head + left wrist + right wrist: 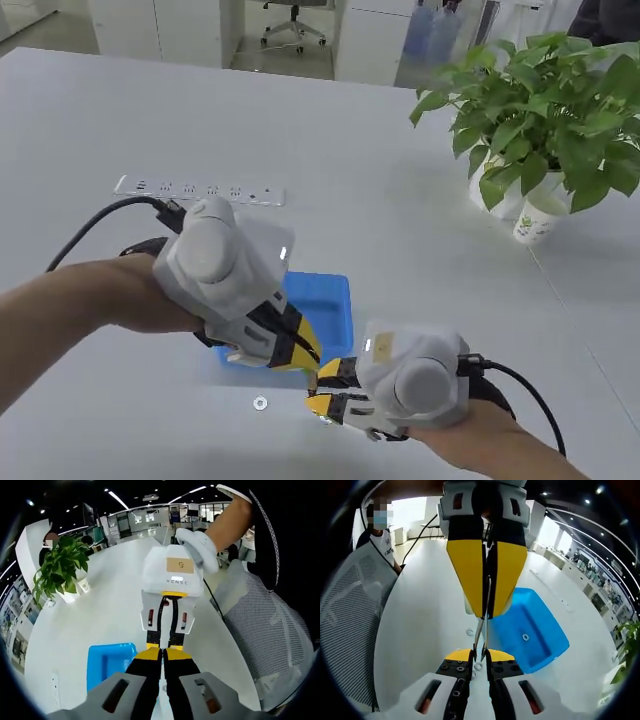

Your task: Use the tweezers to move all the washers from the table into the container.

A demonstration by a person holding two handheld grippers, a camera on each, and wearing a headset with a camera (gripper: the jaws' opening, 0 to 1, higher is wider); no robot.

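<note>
Down on the worktop (400, 230), just in front of my right hand-held gripper (480, 657), lies one washer (478, 666), showing through the slim gap between that gripper's jaws. A second washer (470, 631) sits loose a little farther out, near the blue container (542, 622). A third washer (525, 637) lies on the container's floor, so I judge the job part done.

The tweezers (479, 636) hang point-down over the nearest washer, their tips at the gap. My left hand-held gripper (485, 616) is clamped on their upper half. I read that as the carrying grip: it holds the tool upright and leaves the springy legs free below. My right hand-held gripper's jaws stand close together either side of the tips. I cannot tell whether they press the legs or merely flank them. Placed there, I take it they are meant to squeeze the tweezers onto a washer.

Both grippers meet nose to nose beside the container, which makes for a short carry. A power strip (200, 188) and a potted plant (540, 130) sit well apart, out of the way.
</note>
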